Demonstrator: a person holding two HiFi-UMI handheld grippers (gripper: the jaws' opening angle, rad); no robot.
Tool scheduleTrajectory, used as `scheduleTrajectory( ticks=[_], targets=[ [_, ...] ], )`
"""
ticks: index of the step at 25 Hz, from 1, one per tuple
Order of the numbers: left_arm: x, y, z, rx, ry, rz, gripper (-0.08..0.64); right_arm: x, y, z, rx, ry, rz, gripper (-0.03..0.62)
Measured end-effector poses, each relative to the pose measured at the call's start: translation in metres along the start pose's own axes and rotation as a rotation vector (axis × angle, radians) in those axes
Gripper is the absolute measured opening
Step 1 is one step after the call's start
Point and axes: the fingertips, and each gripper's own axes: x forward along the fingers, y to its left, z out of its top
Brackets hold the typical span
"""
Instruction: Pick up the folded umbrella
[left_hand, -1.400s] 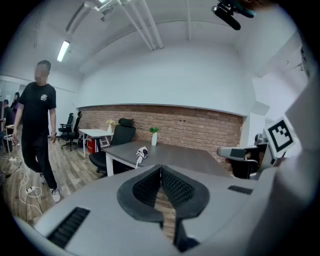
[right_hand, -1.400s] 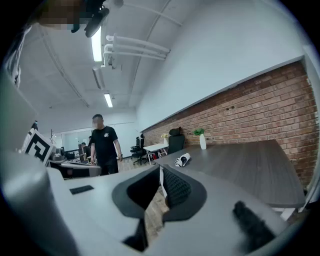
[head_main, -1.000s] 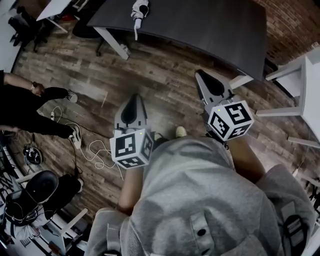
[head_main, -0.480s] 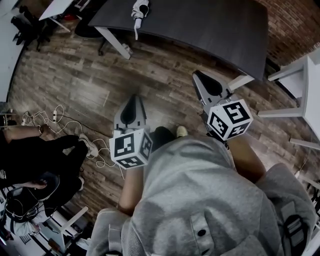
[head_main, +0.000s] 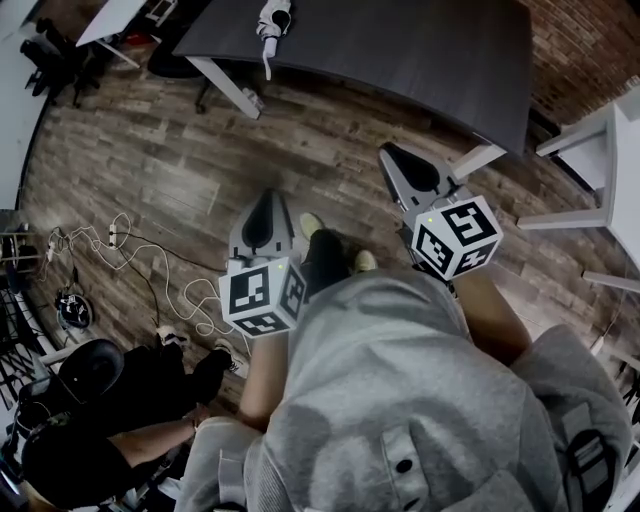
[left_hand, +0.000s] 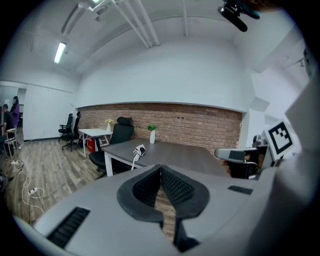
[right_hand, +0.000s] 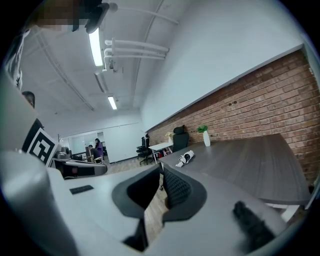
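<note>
Dark table (head_main: 420, 50) far off bears the umbrella (head_main: 268, 22); both forearms reach forward over the floor, left gripper (head_main: 267, 198) and right gripper (head_main: 392, 158) aimed tableward. Left gripper view: jaws pressed together, empty, umbrella far ahead. Right gripper view: jaws likewise closed on nothing

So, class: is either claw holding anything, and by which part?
Nothing is held. The left claw and right claw are shut and empty; the folded umbrella lies on the table.
</note>
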Motion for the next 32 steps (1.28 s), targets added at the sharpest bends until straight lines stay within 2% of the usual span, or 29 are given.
scheduleTrajectory(
  ticks=[11, 21, 32],
  targets=[
    [0.012, 0.006, 0.003, 0.002, -0.009, -0.008, 0.015, 0.012, -0.002, 0.004, -0.002, -0.019, 0.003, 0.037],
    [0.040, 0.029, -0.003, -0.021, 0.025, 0.004, 0.014, 0.042, -0.012, 0.001, -0.117, 0.038, -0.020, 0.037],
    [0.096, 0.055, 0.015, -0.023, 0.045, 0.002, 0.014, 0.098, -0.034, 0.008, -0.100, 0.074, -0.014, 0.037]
  ],
)
